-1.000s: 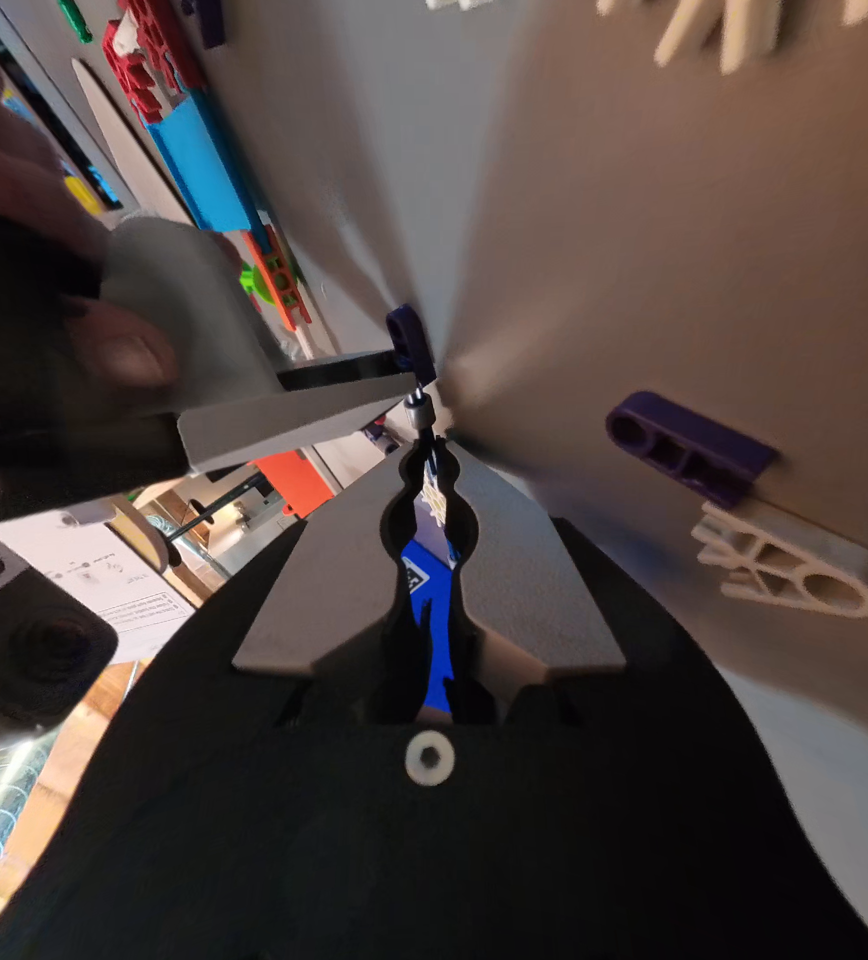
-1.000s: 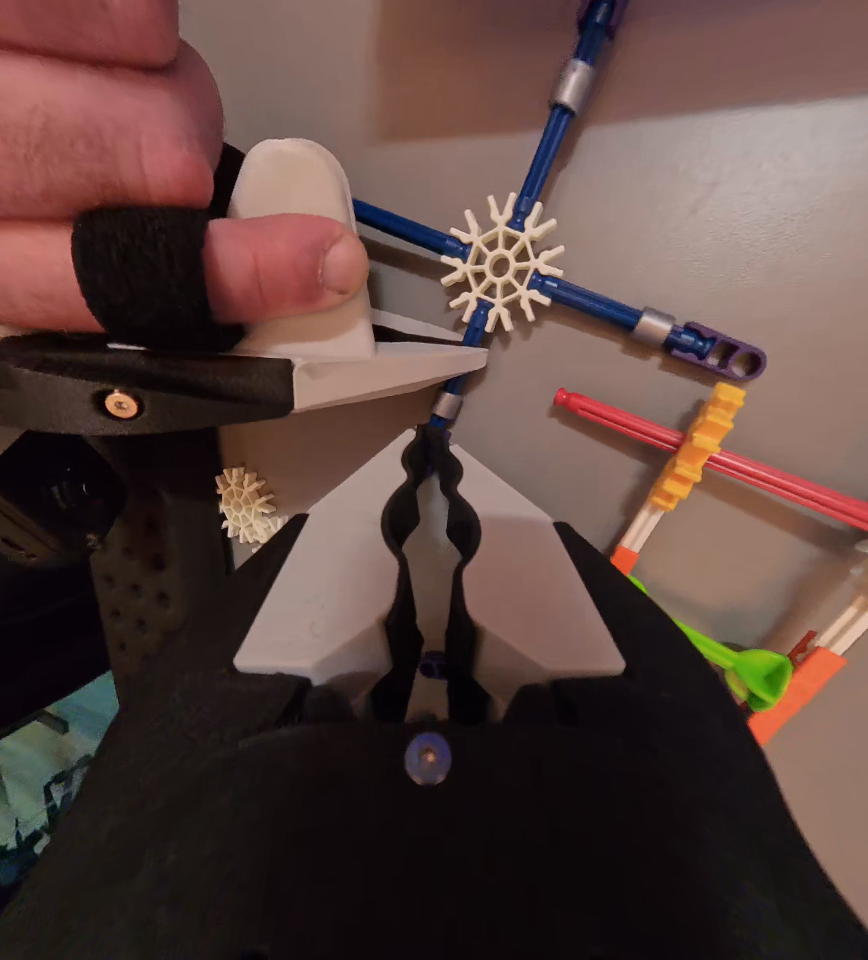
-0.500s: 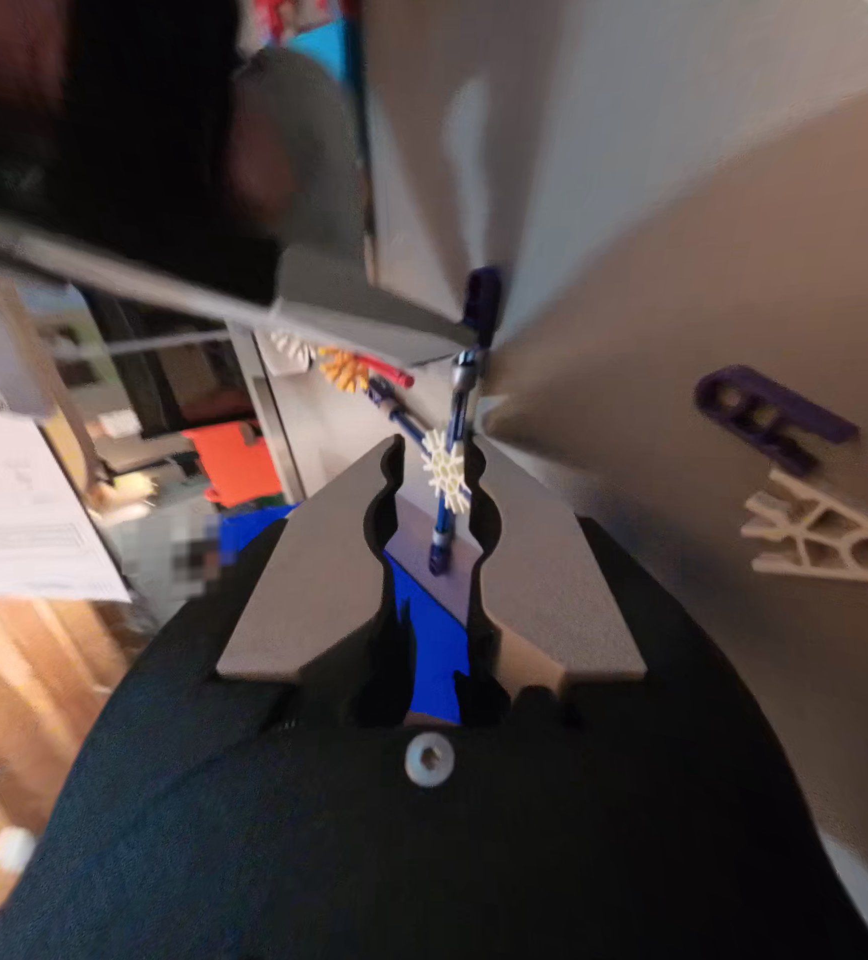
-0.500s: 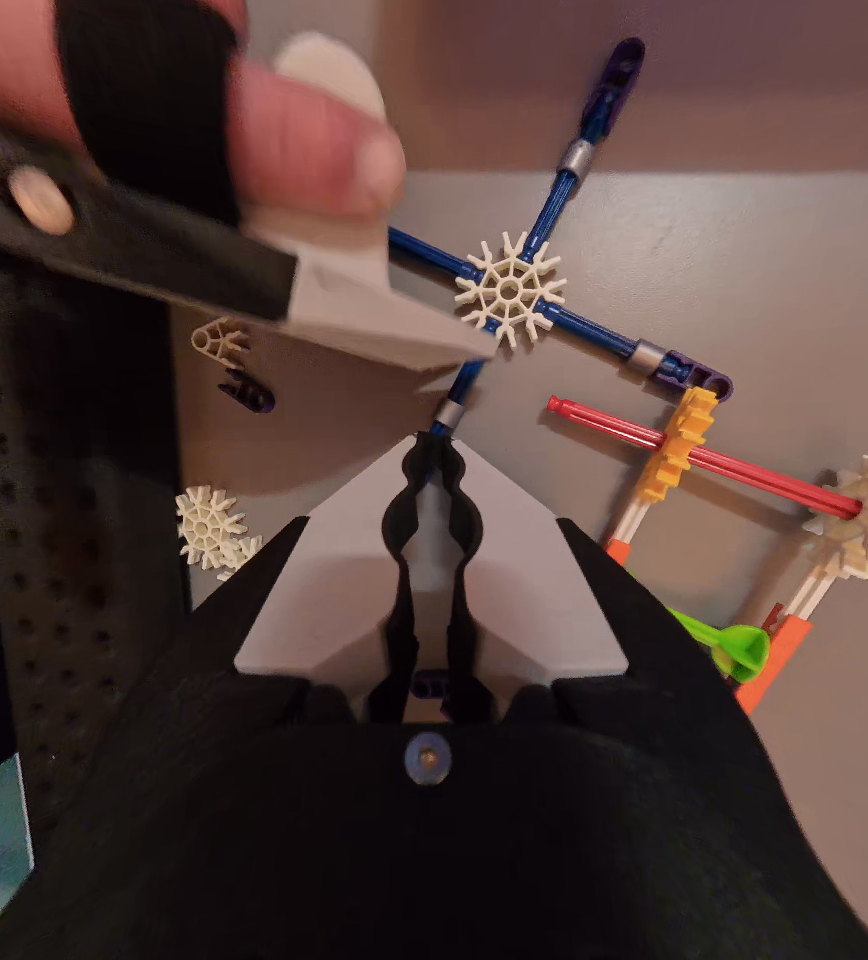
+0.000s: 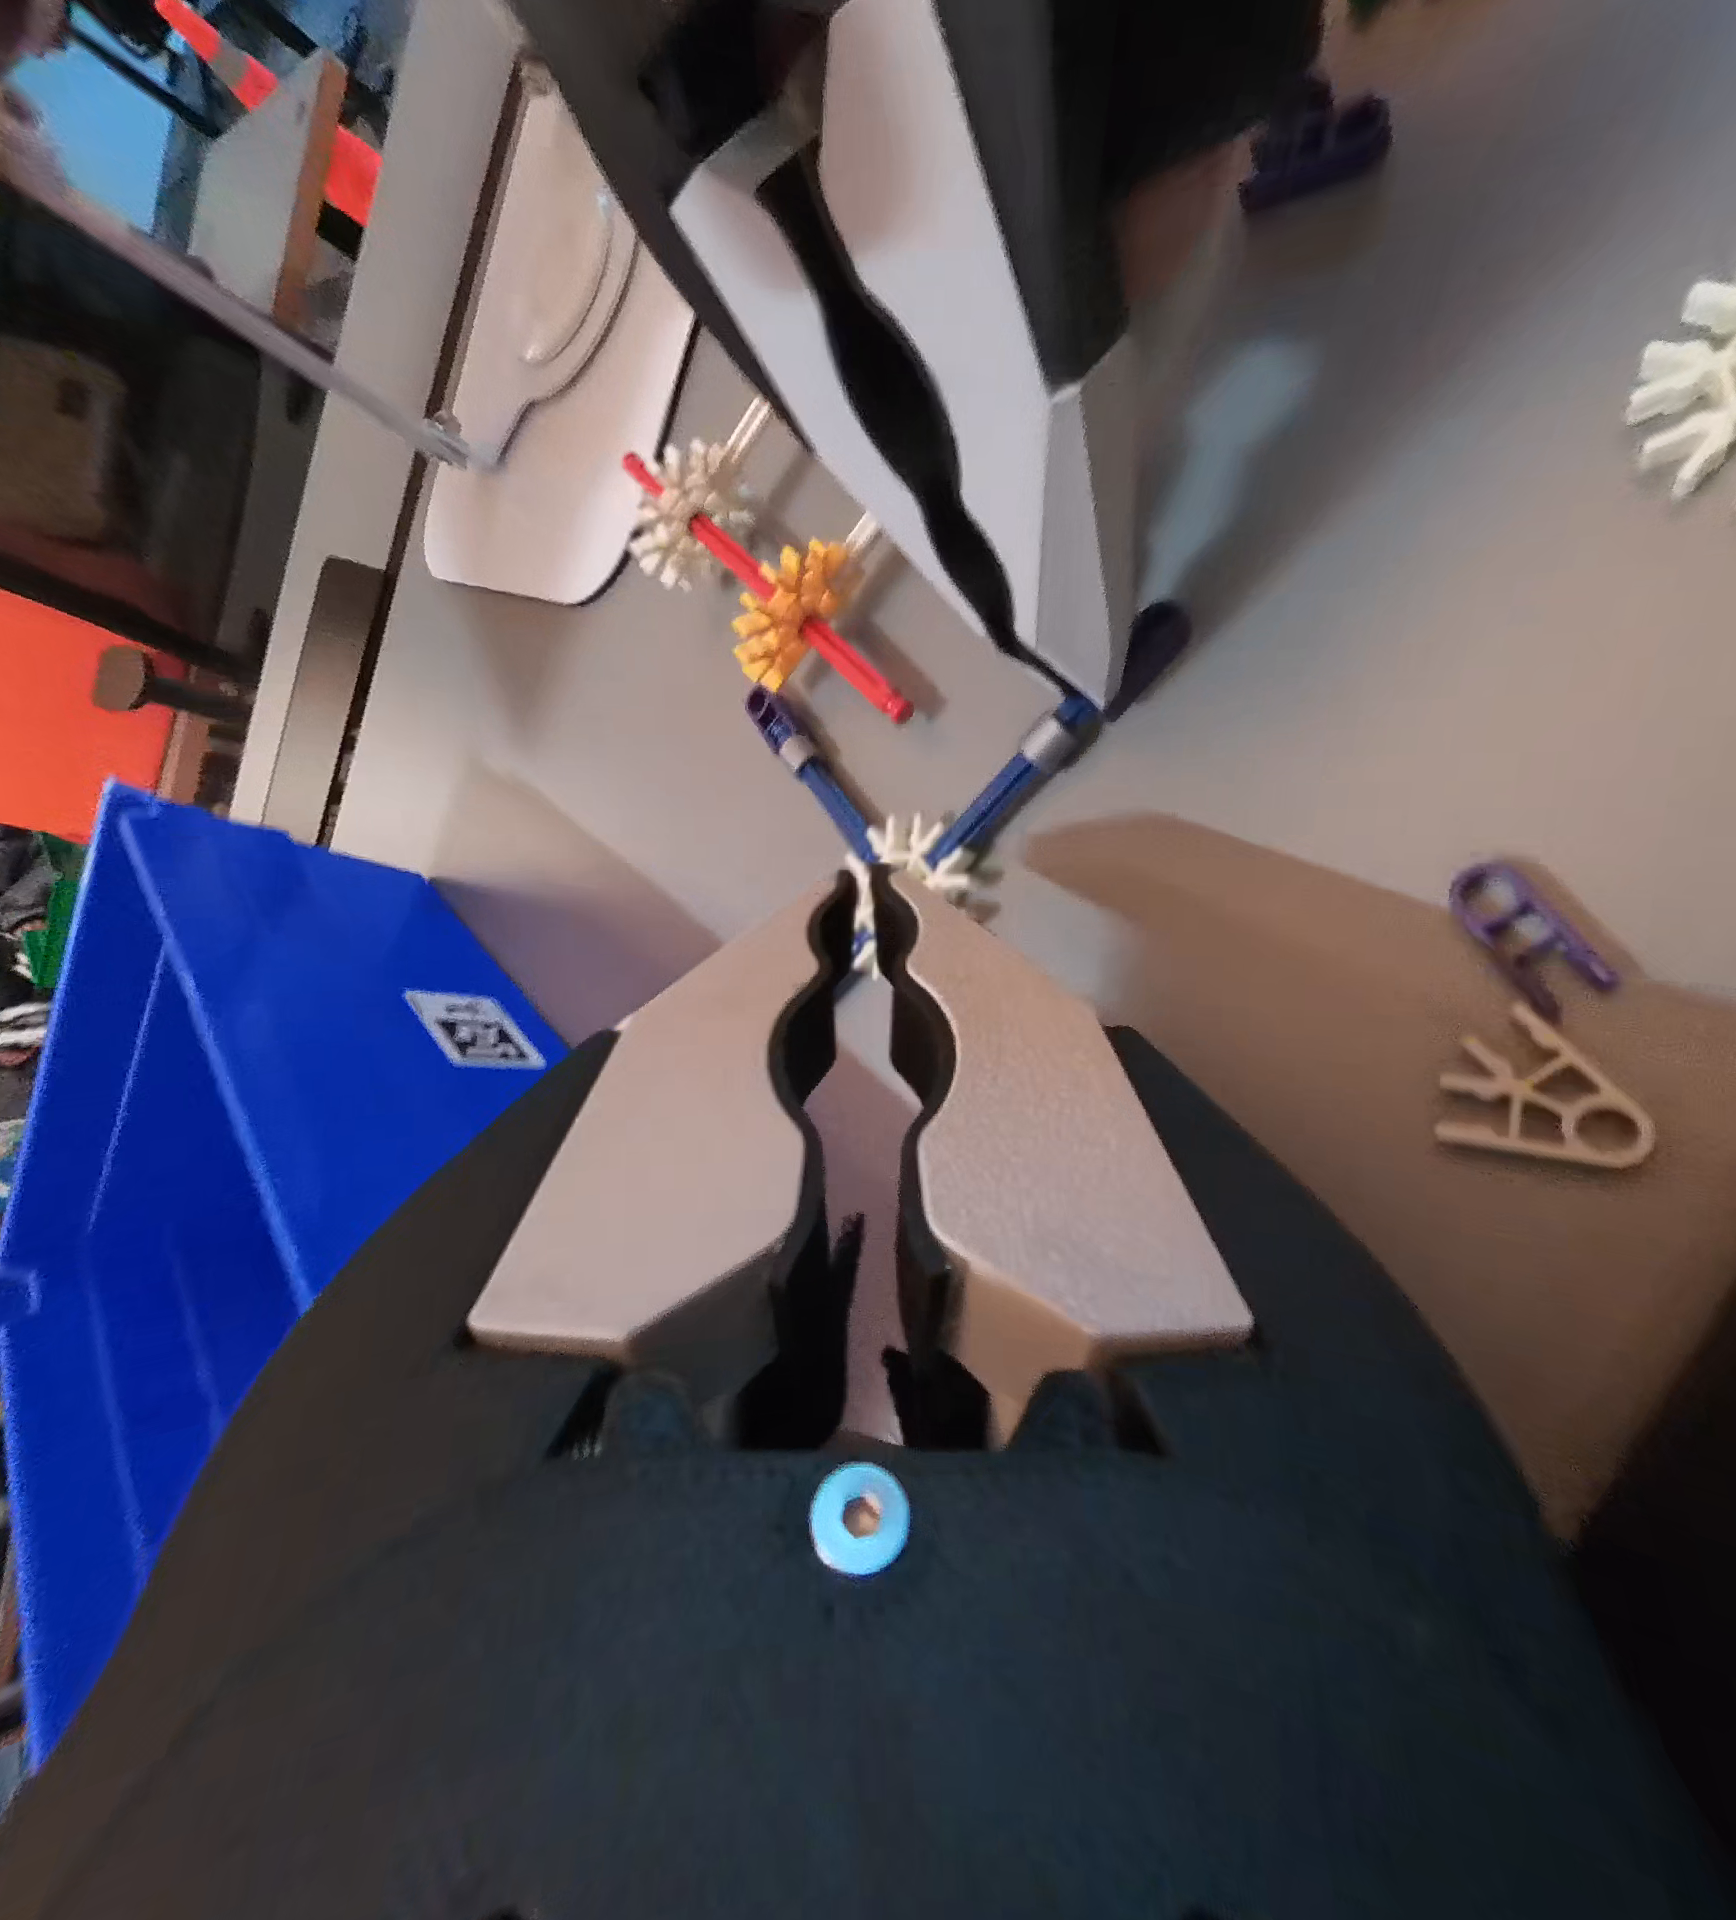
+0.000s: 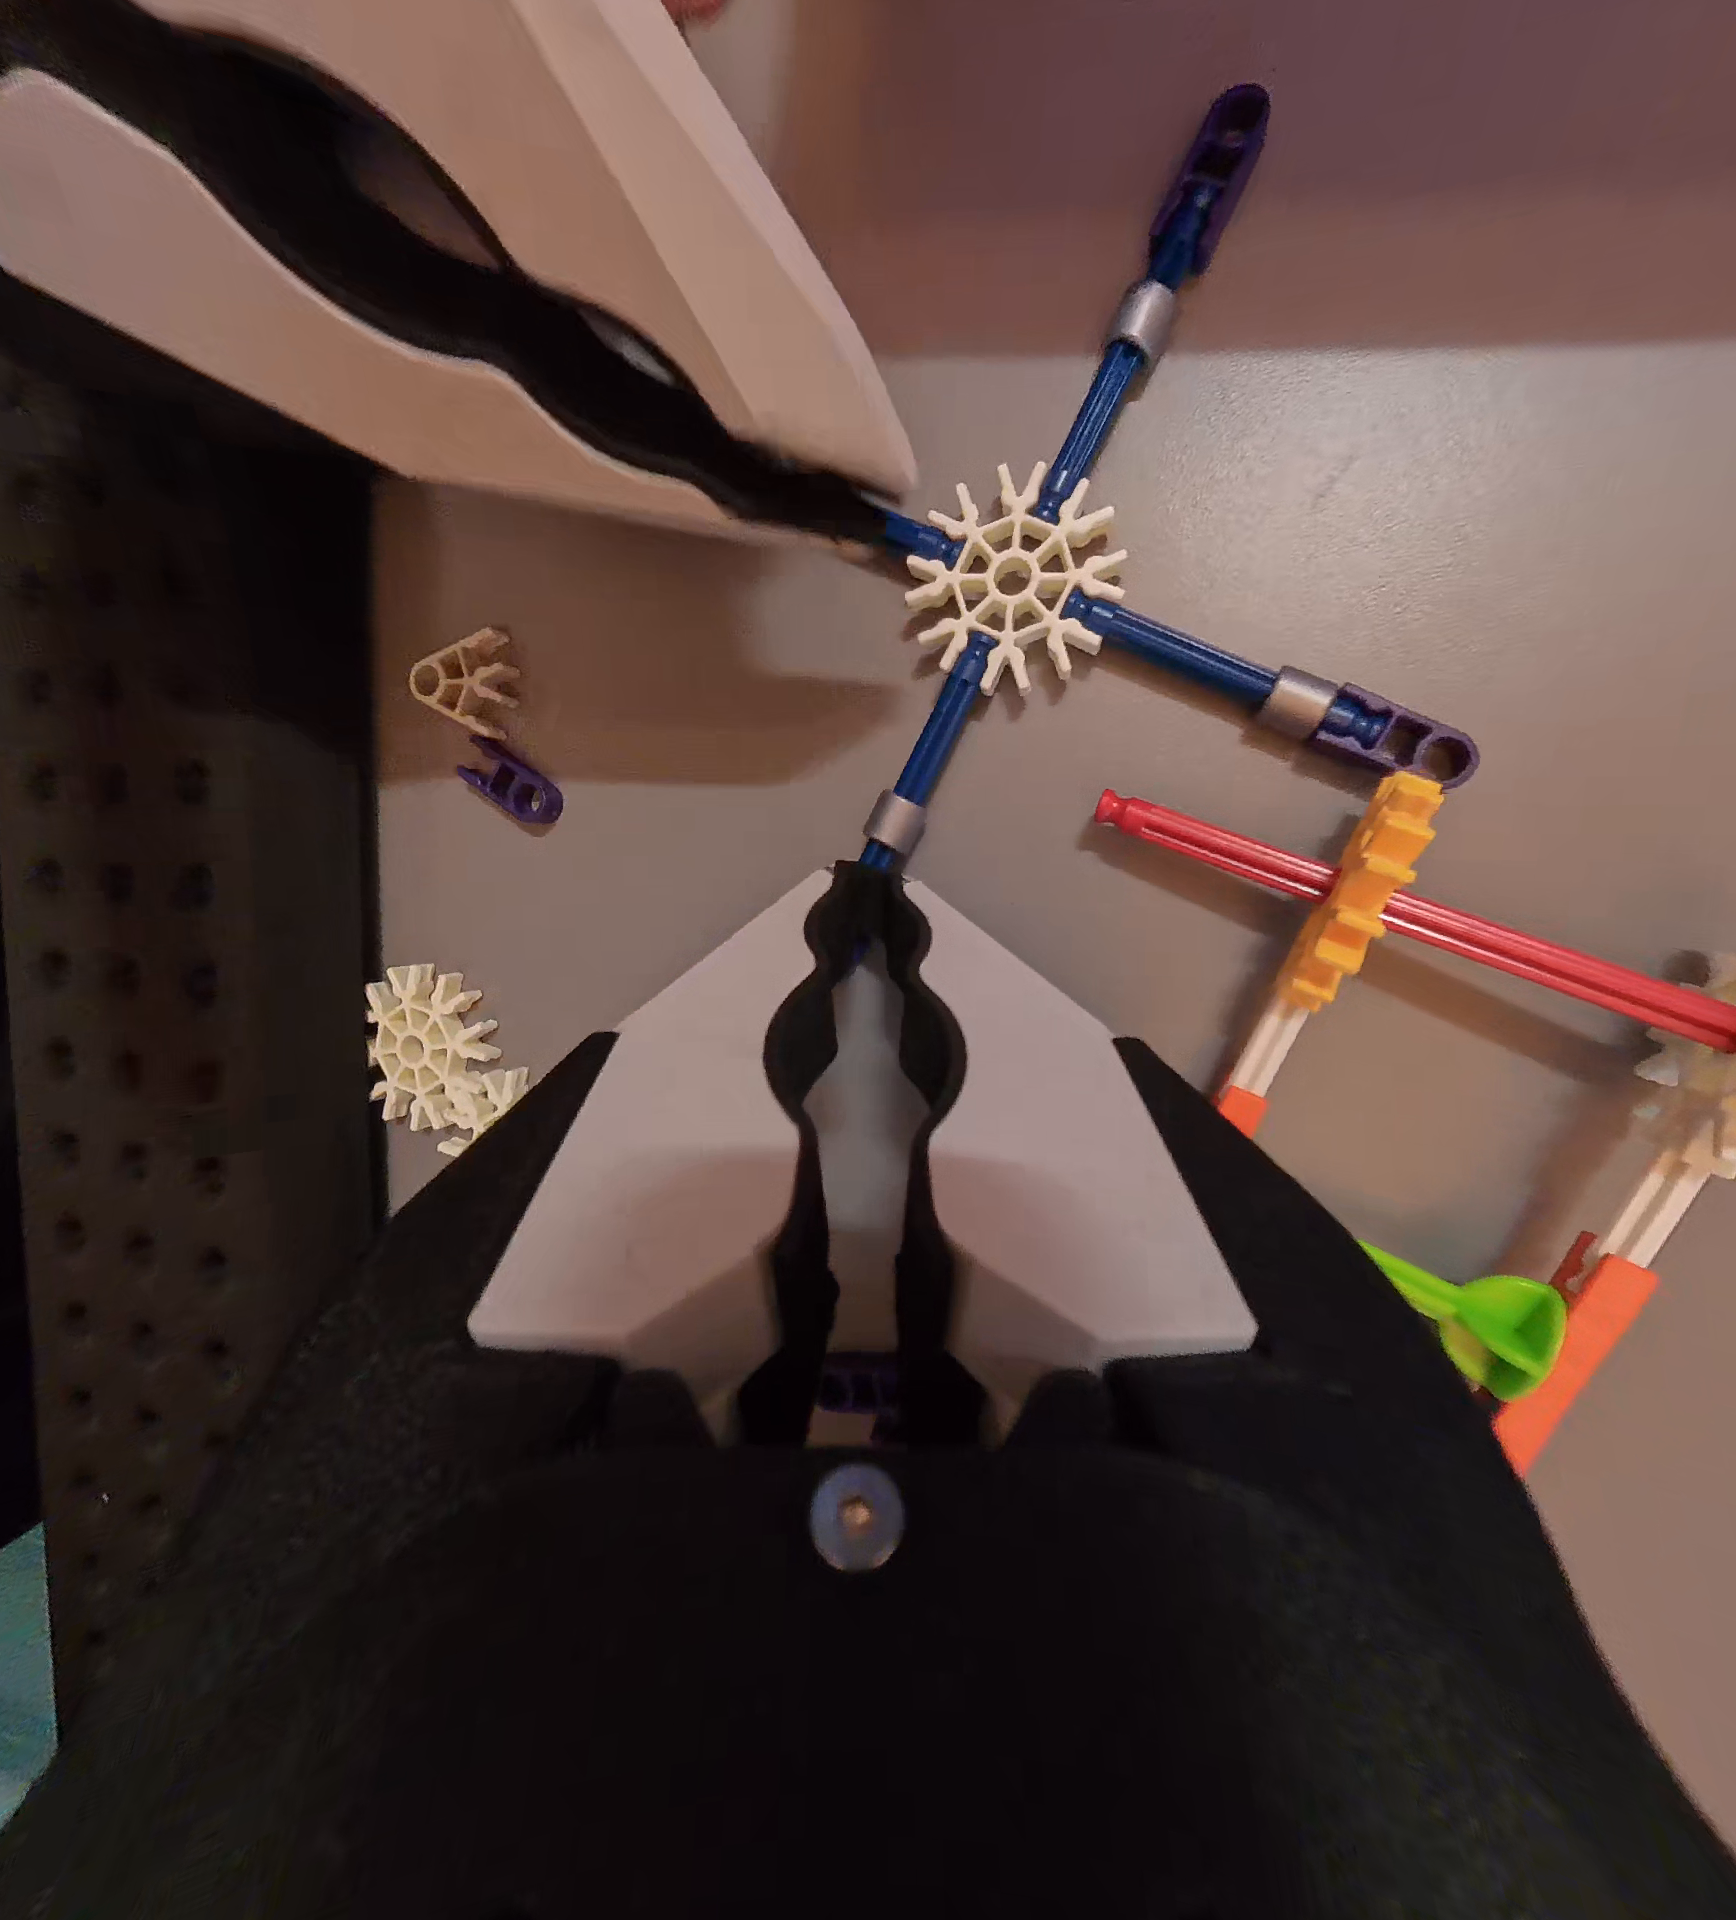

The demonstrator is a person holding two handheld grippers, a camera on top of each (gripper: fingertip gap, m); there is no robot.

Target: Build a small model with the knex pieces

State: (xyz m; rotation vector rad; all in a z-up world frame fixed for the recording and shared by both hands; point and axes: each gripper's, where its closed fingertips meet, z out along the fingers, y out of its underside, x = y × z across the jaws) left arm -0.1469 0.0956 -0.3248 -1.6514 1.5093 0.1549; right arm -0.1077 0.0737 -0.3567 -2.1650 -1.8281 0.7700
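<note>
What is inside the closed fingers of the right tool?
The right tool grips a blue rod from the white snowflake connector. The rod's end is covered; a purple piece shows deeper inside.

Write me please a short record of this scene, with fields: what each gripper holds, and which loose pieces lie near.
left gripper: shut on one blue rod of the cross, close to the white snowflake hub
right gripper: shut on the end of another blue rod, below its grey sleeve
cross: four blue rods in the hub, on the grey table
near right: red rod through a yellow gear
near left: small purple clip, tan fan connector, loose white snowflakes
</note>
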